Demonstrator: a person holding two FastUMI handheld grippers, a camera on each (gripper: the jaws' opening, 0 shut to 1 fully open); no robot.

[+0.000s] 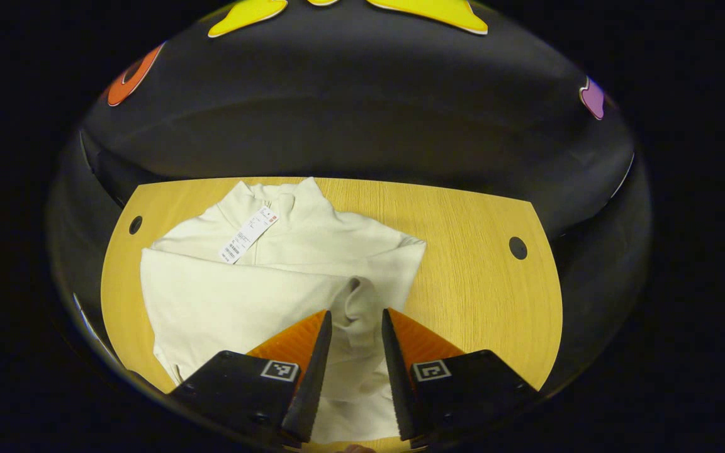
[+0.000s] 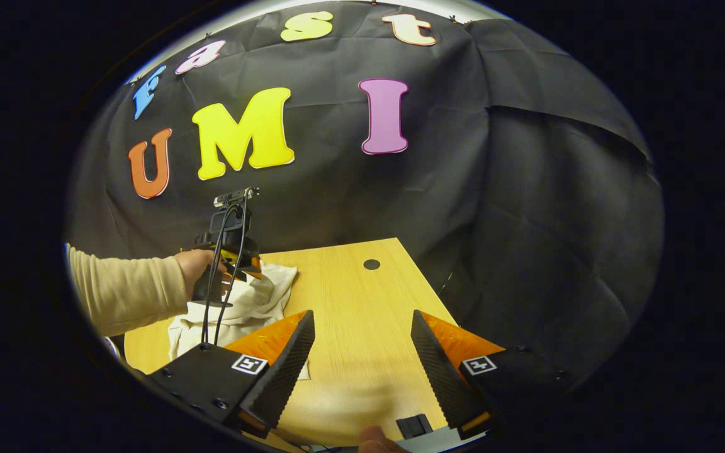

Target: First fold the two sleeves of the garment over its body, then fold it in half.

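A cream garment (image 1: 312,239) lies on the wooden table (image 1: 476,264), collar at the far side, with a white hang tag (image 1: 249,234) near the collar. One part is folded across its body. A sleeve end (image 1: 359,299) with its cuff rises between the fingers of my left gripper (image 1: 356,311), which is shut on it just above the garment's middle. In the right gripper view a hand (image 2: 192,264) holds that left gripper (image 2: 243,267) over the bunched garment (image 2: 262,296). My right gripper (image 2: 362,313) stands open above bare table (image 2: 362,296), to the right of the garment, holding nothing.
The table has a round dark hole near each far corner (image 1: 517,247) (image 1: 135,224). Black cloth walls close in behind and to the right. A person's cream sleeve (image 2: 123,289) reaches in from the left. A small black part (image 2: 414,426) sits at the near edge.
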